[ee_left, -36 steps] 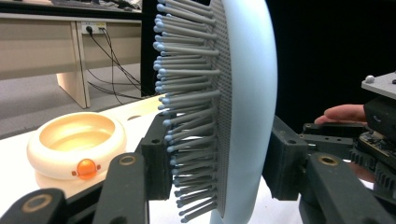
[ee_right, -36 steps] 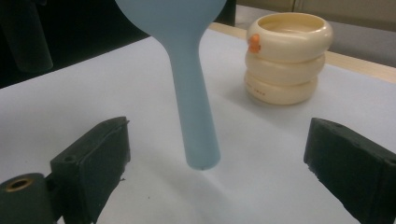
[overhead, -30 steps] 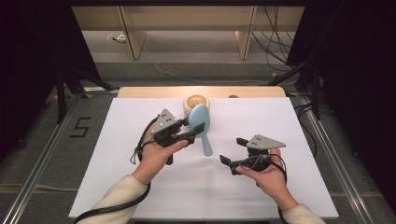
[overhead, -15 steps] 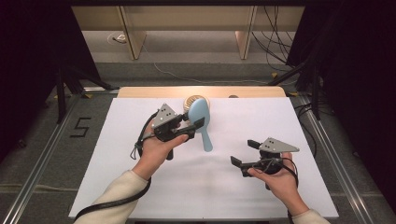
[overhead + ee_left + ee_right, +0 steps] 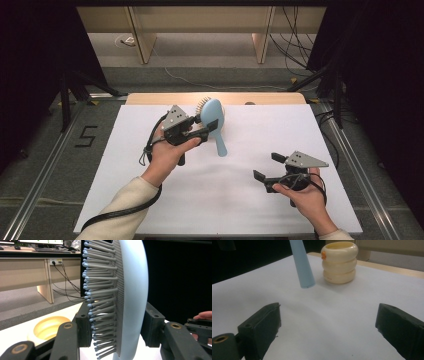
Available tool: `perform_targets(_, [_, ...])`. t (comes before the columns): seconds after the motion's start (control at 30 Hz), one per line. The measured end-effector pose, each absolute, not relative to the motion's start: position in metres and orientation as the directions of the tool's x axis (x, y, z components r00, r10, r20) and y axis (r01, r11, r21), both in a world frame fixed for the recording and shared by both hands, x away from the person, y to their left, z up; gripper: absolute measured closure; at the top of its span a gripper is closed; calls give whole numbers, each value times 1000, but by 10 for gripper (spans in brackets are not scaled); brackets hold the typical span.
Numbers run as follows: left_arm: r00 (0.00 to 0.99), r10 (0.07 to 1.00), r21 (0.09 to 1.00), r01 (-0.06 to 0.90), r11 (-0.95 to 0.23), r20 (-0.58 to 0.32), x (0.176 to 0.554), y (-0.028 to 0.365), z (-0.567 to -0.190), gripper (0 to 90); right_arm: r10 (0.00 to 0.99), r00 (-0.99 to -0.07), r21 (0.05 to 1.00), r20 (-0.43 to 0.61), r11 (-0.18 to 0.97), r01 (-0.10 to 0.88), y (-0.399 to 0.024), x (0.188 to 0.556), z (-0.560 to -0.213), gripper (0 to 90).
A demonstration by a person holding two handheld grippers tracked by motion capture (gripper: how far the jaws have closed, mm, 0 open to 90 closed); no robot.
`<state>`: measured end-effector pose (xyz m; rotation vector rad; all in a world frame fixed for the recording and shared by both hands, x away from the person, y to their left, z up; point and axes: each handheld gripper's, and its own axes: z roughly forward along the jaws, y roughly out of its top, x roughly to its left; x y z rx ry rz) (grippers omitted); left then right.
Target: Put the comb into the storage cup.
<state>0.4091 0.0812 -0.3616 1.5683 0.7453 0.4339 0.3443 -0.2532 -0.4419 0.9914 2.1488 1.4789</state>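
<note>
Basically holding hairbrush (image 5: 213, 120) aloft in left gripper (image 5: 201, 126) (clamped across head), right gripper (image 5: 269, 168) spread; next probably lowering into cup (image 5: 339, 262).

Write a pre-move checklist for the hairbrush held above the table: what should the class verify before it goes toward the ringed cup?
1. Left gripper grips the hairbrush: ok, jaws clamp the head, one on the bristle side, one on the back.
2. Handle off the table: ok, its end hangs above the white surface.
3. Ringed cup upright: ok, opening faces up.
4. Right gripper free: ok, jaws wide apart, nothing between them.
5. Handle lined up over the cup: not ok, it hangs beside the cup.
6. Cup empty inside: cannot tell.
</note>
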Motion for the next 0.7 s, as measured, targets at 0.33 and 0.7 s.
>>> perform_targets(0.33, [718,683,981,196,-11,-136,413,81,-354,510,720,-687,913,104,204,352,-259,340,-444,71])
perform_targets(0.7, [714,688,981,191,-19,-126,420,81,-349,509,724,-682,913,108,198,356,-264,336,-448,71])
